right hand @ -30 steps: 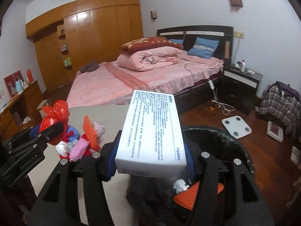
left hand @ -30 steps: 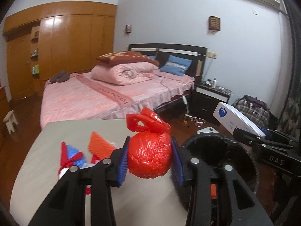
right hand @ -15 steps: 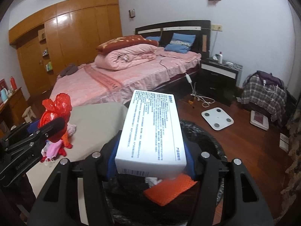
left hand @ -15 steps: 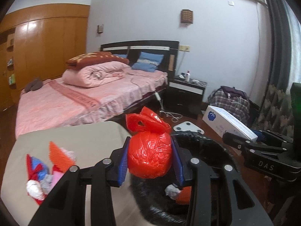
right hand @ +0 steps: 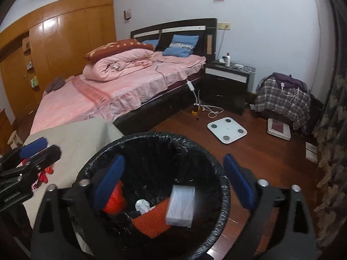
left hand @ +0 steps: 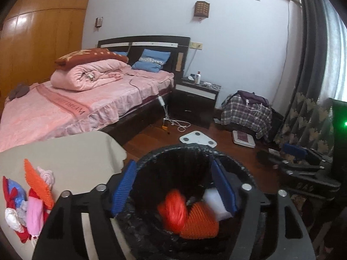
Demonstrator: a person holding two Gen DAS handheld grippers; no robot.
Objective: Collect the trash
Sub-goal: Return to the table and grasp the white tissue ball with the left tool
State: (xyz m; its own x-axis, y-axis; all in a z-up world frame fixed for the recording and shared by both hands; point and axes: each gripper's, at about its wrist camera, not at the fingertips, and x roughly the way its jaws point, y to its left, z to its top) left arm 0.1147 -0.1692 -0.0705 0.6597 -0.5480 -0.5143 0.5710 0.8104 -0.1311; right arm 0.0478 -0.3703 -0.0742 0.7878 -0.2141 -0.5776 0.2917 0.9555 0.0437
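Left wrist view: the left tool (left hand: 173, 186) hangs over the black-lined trash bin (left hand: 151, 158), its blue pads spread wide with nothing between them. Directly below and ahead of the fingers, inside the bin, lie the red plastic bag (left hand: 173, 211), an orange knitted piece (left hand: 200, 222) and part of the white box (left hand: 213, 201). To the tool's left, on the beige worktop (left hand: 76, 151), sits a heap of remaining trash (left hand: 28, 197): red, blue, pink, white and orange scraps. Ahead to the left, the pink bed (left hand: 65, 110) carries a woven band of letters, reading roughly "SWEETDREAM" upside down. The right tool (left hand: 303, 162) shows at the far right; its lettering is too dim to read.

Right wrist view: the right tool (right hand: 173, 182) also stands wide apart and empty above the bin (right hand: 216, 216). Below it rest the white box (right hand: 181, 208), a crumpled white tissue (right hand: 142, 205), the orange piece (right hand: 151, 221) and the red bag (right hand: 115, 201). The left tool (right hand: 28, 158) appears at the left edge, with a partly legible white label.
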